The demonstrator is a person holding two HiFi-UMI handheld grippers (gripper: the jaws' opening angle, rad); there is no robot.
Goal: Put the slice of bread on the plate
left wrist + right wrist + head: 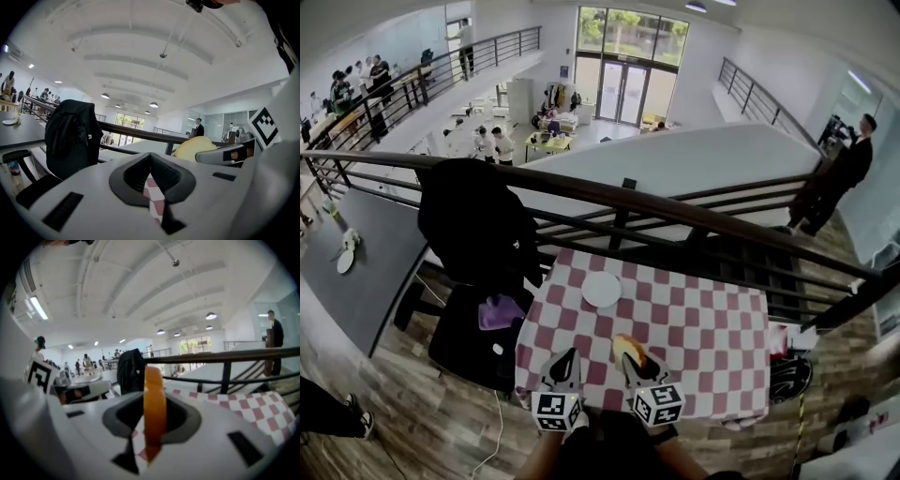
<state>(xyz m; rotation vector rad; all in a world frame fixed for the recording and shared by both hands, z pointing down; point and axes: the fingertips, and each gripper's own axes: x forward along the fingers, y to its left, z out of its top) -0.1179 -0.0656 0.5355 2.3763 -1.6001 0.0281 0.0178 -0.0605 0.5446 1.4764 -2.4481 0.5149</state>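
Note:
A slice of bread (627, 350) with an orange-brown crust stands on edge between the jaws of my right gripper (635, 363), which is shut on it over the near part of the checked table (712, 328). The right gripper view shows the slice (154, 404) edge-on, clamped between the pads. A white plate (602, 290) lies farther back on the cloth, left of centre and bare. My left gripper (566, 361) hovers beside the right one, shut with nothing in it; only a thin strip of cloth shows between its pads (165, 180). The bread (194, 149) also shows at its right.
A black jacket (476, 223) hangs over a chair left of the table, with a purple cloth (499, 311) on the seat. A dark railing (675, 211) runs behind the table. A dark helmet-like object (789, 378) sits on the floor at the right.

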